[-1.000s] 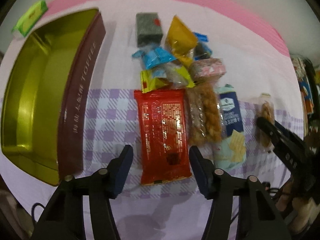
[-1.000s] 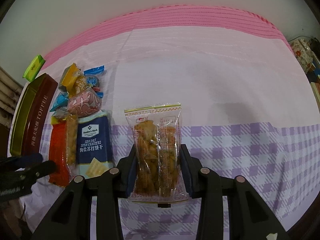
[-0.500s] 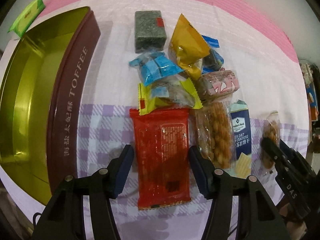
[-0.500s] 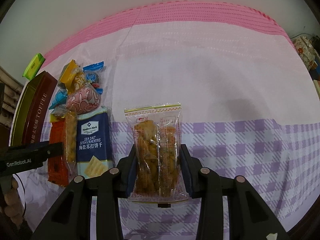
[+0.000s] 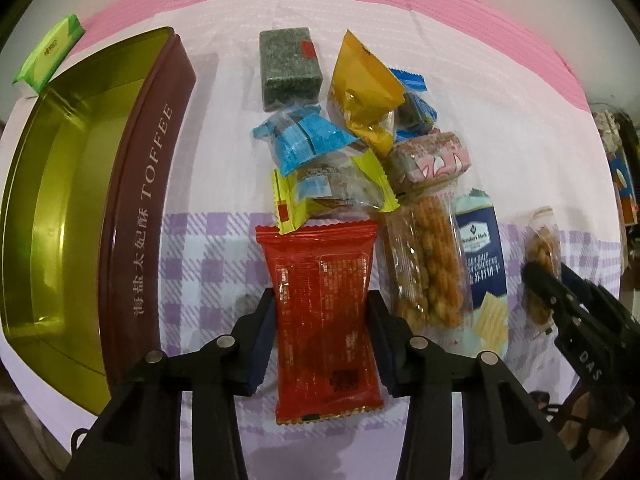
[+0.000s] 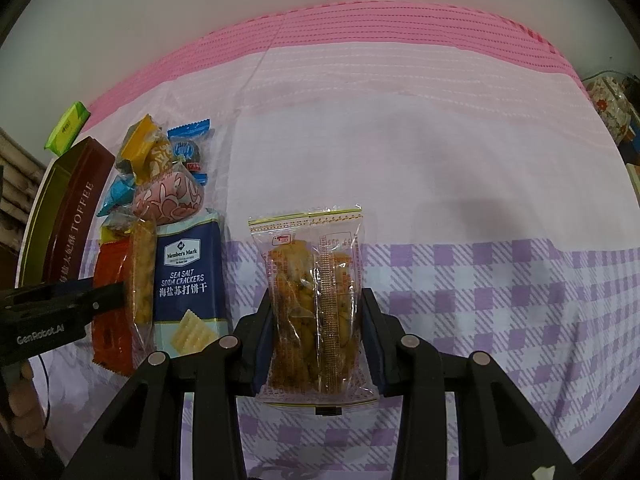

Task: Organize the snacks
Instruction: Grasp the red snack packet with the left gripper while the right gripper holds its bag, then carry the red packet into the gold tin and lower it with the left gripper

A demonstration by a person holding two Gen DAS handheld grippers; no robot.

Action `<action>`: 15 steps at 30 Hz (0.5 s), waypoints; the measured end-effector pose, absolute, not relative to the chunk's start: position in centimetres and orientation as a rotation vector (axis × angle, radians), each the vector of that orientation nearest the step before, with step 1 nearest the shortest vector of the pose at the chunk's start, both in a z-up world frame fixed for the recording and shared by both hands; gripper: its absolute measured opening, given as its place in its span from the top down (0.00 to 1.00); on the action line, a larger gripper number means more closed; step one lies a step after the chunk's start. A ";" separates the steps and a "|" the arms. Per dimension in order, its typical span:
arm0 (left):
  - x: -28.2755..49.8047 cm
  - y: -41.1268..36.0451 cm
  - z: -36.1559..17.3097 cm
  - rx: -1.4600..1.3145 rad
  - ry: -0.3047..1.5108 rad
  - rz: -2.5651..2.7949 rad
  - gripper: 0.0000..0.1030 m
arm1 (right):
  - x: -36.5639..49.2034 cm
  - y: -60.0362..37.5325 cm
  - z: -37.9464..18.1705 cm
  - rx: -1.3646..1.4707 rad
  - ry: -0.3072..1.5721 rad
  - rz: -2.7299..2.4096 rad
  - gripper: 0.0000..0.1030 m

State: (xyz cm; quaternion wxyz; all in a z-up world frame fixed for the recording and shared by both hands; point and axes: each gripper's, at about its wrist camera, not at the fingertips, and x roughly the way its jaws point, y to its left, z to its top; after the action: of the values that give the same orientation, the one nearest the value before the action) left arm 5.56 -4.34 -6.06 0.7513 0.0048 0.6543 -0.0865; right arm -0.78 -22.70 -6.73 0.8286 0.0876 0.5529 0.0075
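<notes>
Snacks crowd right of the toffee tin (image 5: 148, 216); left gripper (image 5: 322, 336) is closing on the red packet (image 5: 324, 320); right gripper (image 6: 318, 340) clamps a clear twist-snack packet (image 6: 312, 304), open cloth (image 6: 460, 184) beyond.

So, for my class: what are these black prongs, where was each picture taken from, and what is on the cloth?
No robot here: a person holds a pair of tongs in each hand, each with its own camera looking along the prongs. The left tongs point down at a red packet, closing on it from both sides. The right tongs grip a clear bag of fried twists. On the cloth lies a snack pile, including a blue cracker pack, beside an open toffee tin.
</notes>
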 end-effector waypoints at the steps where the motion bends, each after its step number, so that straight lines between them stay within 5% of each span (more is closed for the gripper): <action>1: 5.4 -4.2 -6.0 0.012 1.431 -0.194 0.57 | -0.8 -22.7 -6.7 0.183 1.175 0.015 0.65; 15: 2.3 -1.7 -3.1 0.013 1.407 -0.253 0.58 | -0.7 -22.1 -6.7 0.122 1.181 -0.007 0.64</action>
State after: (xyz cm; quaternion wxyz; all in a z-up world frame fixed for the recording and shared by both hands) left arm 2.33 -1.71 -3.07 0.7552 0.0060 0.6451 -0.1160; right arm -0.67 -22.10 -6.71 0.8290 0.0577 0.5563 -0.0035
